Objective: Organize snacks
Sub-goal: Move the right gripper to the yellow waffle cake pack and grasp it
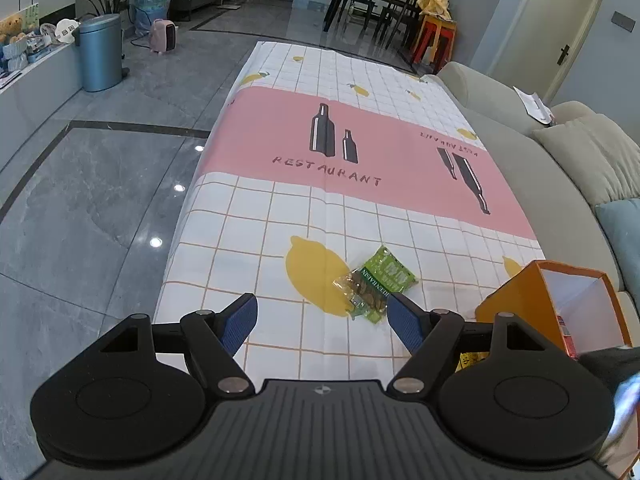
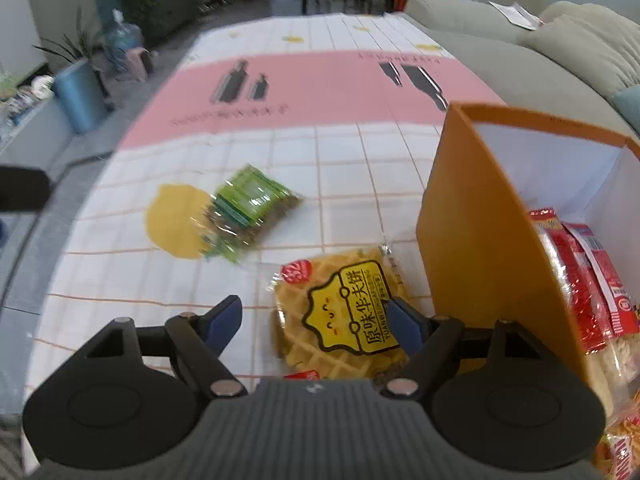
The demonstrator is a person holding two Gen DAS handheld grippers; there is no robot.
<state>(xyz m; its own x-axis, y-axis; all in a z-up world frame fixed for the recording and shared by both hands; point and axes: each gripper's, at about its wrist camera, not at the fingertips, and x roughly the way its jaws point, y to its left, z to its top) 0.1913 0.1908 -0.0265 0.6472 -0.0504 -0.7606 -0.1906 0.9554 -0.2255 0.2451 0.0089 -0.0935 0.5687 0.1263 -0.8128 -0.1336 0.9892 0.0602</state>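
Both jaws gape empty over a crinkled green raisin packet (image 1: 374, 285) and yellow waffle pack (image 2: 344, 312)

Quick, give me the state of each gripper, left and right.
Left gripper: open, holding nothing; the green snack packet lies just beyond its fingertips.
Right gripper: open, holding nothing; the waffle packet lies on the tablecloth below it.

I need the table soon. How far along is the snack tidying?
Partly done: red snack packets already sit in the orange box. Nothing is held; the right claw is open over the waffle packet, the left claw open near the green raisin packet. Both packets remain on the table.
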